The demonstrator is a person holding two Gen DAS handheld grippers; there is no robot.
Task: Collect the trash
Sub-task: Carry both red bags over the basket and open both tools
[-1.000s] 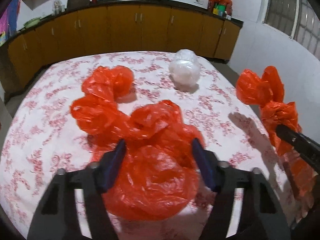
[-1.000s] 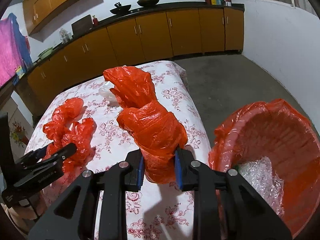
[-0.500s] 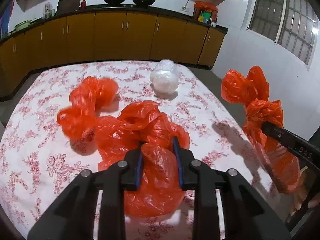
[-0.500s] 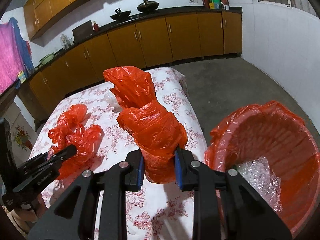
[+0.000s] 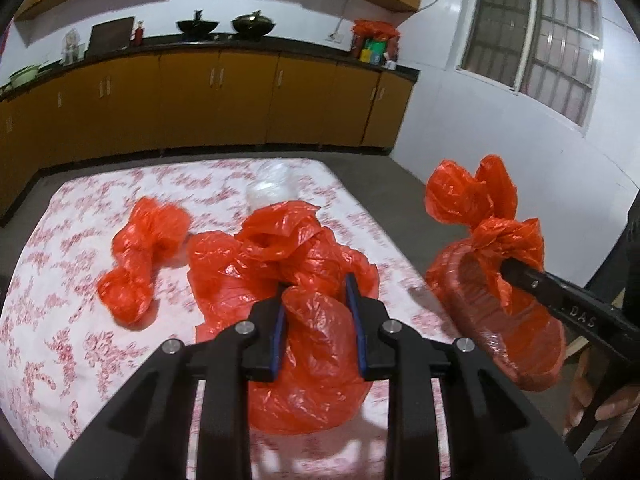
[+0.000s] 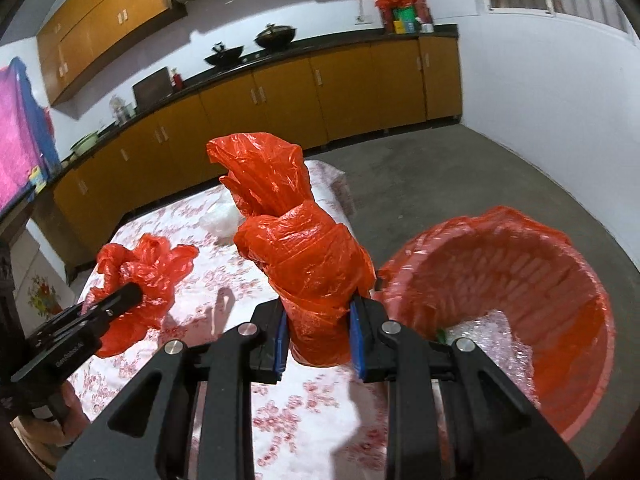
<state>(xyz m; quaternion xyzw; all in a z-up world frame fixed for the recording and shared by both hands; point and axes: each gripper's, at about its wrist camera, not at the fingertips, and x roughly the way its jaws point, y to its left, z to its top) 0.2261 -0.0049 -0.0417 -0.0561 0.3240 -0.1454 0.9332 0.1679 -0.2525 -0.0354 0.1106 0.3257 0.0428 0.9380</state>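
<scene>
My left gripper (image 5: 318, 308) is shut on a crumpled red plastic bag (image 5: 316, 344) and holds it above the floral table (image 5: 60, 320). My right gripper (image 6: 318, 336) is shut on a second red plastic bag (image 6: 304, 248), held upright near the table's right edge beside the red-lined bin (image 6: 560, 280). In the left wrist view that bag (image 5: 488, 224) and the bin (image 5: 516, 344) show at the right. Another red bag (image 5: 140, 252) and a clear white bag (image 5: 268, 188) lie on the table. The left-held bag also shows in the right wrist view (image 6: 140, 276).
The bin holds clear bubble wrap (image 6: 492, 344). Orange kitchen cabinets (image 5: 200, 108) run along the far wall, with woks on the counter (image 5: 224, 24). Grey floor (image 6: 460, 176) lies to the right of the table, and a white wall with a window (image 5: 532, 36) beyond.
My left gripper closed on the red bag and lifted it off the table, moving right toward the bin. My right gripper kept its bag and moved slightly closer to the bin.
</scene>
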